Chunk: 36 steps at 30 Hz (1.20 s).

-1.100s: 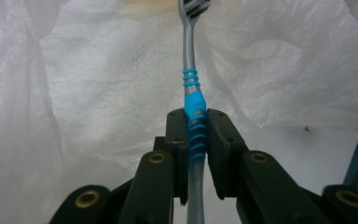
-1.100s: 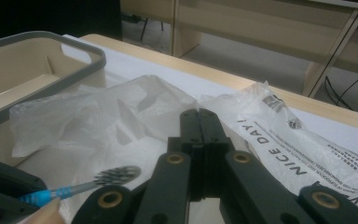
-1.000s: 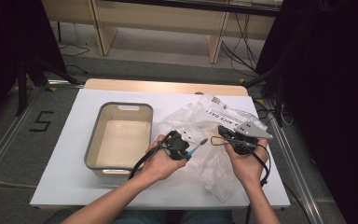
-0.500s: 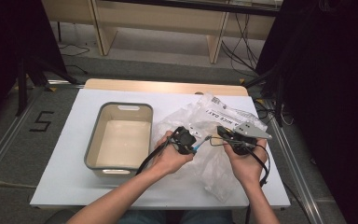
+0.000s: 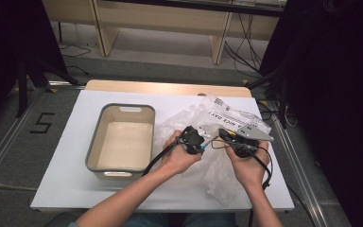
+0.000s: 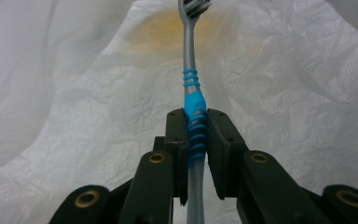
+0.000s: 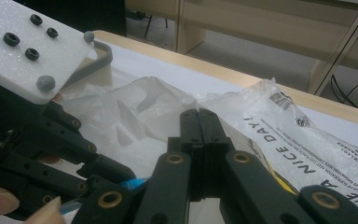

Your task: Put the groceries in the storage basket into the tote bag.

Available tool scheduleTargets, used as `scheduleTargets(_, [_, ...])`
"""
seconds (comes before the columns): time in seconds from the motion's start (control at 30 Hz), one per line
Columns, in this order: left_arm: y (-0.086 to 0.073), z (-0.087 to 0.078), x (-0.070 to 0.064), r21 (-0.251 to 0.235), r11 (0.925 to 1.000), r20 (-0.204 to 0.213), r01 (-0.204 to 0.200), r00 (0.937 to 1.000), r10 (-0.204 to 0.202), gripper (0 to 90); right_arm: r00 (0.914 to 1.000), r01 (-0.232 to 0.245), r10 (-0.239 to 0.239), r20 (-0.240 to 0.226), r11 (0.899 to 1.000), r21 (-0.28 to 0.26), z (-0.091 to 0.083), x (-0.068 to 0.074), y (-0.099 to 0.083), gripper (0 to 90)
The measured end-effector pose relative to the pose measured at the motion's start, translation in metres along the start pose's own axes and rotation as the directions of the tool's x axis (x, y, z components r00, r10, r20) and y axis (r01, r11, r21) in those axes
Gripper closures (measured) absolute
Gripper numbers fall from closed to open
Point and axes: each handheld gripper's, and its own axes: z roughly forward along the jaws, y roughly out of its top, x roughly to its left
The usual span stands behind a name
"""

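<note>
Blue-banded grey toothbrush [image 6: 190, 88] is clamped by its handle in the left tool [image 6: 196, 128], bristles pointing away toward the crumpled plastic bag [image 5: 227, 123], likely to keep the head clear of the desk [image 5: 66, 142]. Right tool [image 7: 199, 122] sits just beside it over the bag, jaws pressed together with nothing visible between. Grey bin [image 5: 121, 138] waits left, probably the drop spot.

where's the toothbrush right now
The toothbrush is clamped in the left gripper, its bristle head pointing away toward the crumpled plastic bag. In the high view it sits mid-table between the two grippers, right of the grey bin.
</note>
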Motion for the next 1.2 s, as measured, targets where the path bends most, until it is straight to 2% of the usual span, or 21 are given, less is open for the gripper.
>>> scheduleTargets(0.47, [0.004,0.01,-0.002,-0.052,0.9983,-0.021,-0.026,0.9995,0.025,78.4,1.0,-0.001,0.001,-0.002,1.0,0.008,0.001,0.0,-0.001,90.0])
scheduleTargets(0.67, [0.005,0.015,-0.003,-0.069,0.9959,-0.035,-0.058,0.9978,0.056,78.4,1.0,-0.002,0.002,-0.002,1.0,0.01,0.001,0.0,-0.002,90.0])
scheduleTargets(0.9, [0.003,0.022,-0.007,-0.094,0.9895,-0.065,-0.11,0.9925,0.104,77.7,1.0,-0.005,0.005,0.003,1.0,0.013,0.001,-0.002,-0.003,90.0])
scheduleTargets(1.0, [0.002,0.025,-0.006,-0.087,0.989,-0.064,-0.12,0.9914,0.114,72.5,1.0,-0.005,0.005,0.003,1.0,0.015,0.001,-0.002,-0.004,90.0])
scheduleTargets(1.03, [0.001,0.027,-0.006,-0.06,0.9922,-0.063,-0.109,0.9925,0.105,69.1,1.0,-0.009,0.008,0.002,1.0,0.013,0.001,-0.003,-0.004,90.0])
scheduleTargets(1.07, [0.0,0.028,-0.005,-0.055,0.9937,-0.064,-0.098,0.9935,0.095,66.8,1.0,-0.007,0.007,0.002,1.0,0.015,0.001,-0.003,-0.004,90.0])
scheduleTargets(1.2, [-0.007,0.021,-0.005,-0.055,0.9954,-0.065,-0.079,0.9951,0.075,57.3,0.9999,-0.009,0.009,0.004,1.0,0.028,0.0,-0.004,-0.005,90.0])
